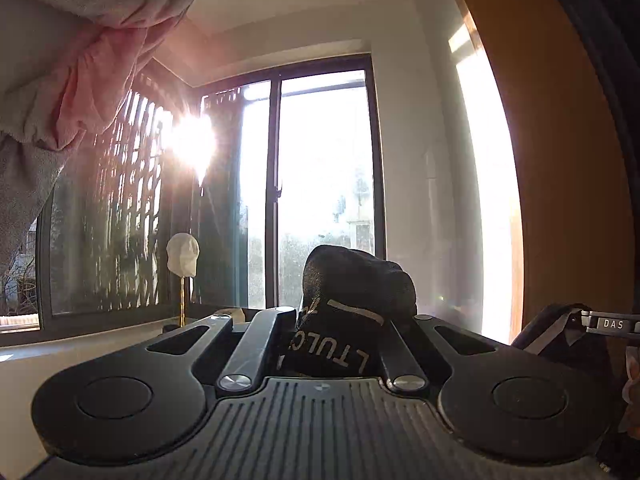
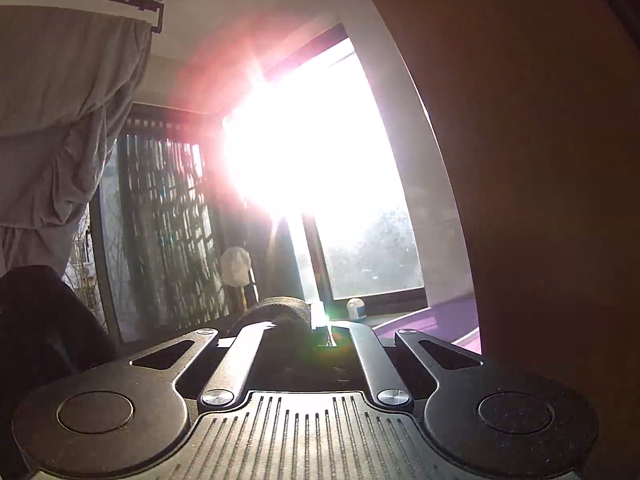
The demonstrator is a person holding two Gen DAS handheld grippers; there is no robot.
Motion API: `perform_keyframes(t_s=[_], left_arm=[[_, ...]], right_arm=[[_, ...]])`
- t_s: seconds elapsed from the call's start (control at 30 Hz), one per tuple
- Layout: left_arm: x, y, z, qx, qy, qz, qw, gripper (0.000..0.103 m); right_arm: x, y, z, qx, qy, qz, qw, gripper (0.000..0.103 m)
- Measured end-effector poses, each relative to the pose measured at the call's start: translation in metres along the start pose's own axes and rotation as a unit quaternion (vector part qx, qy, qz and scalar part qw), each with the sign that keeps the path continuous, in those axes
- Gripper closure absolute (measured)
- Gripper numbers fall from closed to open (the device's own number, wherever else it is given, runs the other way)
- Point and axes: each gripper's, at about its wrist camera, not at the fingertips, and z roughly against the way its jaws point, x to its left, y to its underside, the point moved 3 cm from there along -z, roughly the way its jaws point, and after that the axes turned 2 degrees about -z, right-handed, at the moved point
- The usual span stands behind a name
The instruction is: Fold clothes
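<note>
A black garment (image 1: 344,304) with pale lettering bunches up between the arms of the left gripper (image 1: 340,320) at lower centre of the left wrist view; the jaws are closed on the fabric, though the fingertips themselves are buried in it. At the lower right edge of that view, more of the dark cloth, with a pale stripe, meets a metal part marked "DAS" (image 1: 612,324).

In the right wrist view, the right gripper (image 2: 292,328) has a dark roll of the same cloth (image 2: 280,308) between its arms at centre, but glare washes over the tips, so I cannot tell how tightly it grips.

Behind, a large dark-framed window (image 1: 324,184) fills the middle, with blinding sun at its left. A grey and pink curtain (image 1: 80,60) hangs at upper left. A white head-shaped form on a gold stand (image 1: 183,256) sits on the sill. An orange-brown panel (image 1: 560,160) curves down the right side. A purple surface (image 2: 440,320) shows at lower right of the right view, mostly cut off.
</note>
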Motion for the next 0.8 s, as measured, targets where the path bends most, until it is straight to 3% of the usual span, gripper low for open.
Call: perform_keyframes(t_s=[0.07,0.2,0.27,0.37,0.5,0.63,0.7,0.8], left_arm=[[0.004,0.004,0.003,-0.003,-0.001,0.012,0.9999,0.098],[0.008,0.079,0.008,0.104,0.027,0.04,0.9934,0.097],[0.006,0.123,0.018,0.17,0.046,0.055,0.9829,0.097],[0.003,0.186,0.036,0.261,0.073,0.076,0.9595,0.097],[0.002,0.188,0.08,0.279,0.106,0.104,0.9486,0.097],[0.004,0.147,0.106,0.235,0.135,0.123,0.9546,0.097],[0.004,0.132,0.111,0.219,0.149,0.127,0.9558,0.097],[0.001,0.147,0.098,0.248,0.145,0.121,0.9502,0.097]], right_arm=[[-0.004,0.006,0.0,0.021,-0.009,0.005,1.0,0.099],[-0.006,0.065,0.005,0.122,-0.038,0.027,0.991,0.099],[-0.003,0.102,0.01,0.182,-0.059,0.031,0.981,0.099],[0.015,0.142,0.029,0.24,-0.116,0.049,0.963,0.099],[0.045,0.151,0.052,0.27,-0.209,0.048,0.939,0.099],[0.081,0.134,0.065,0.276,-0.297,0.017,0.914,0.099],[0.085,0.135,0.064,0.294,-0.319,-0.002,0.901,0.099],[0.074,0.163,0.053,0.35,-0.31,-0.038,0.883,0.099]])
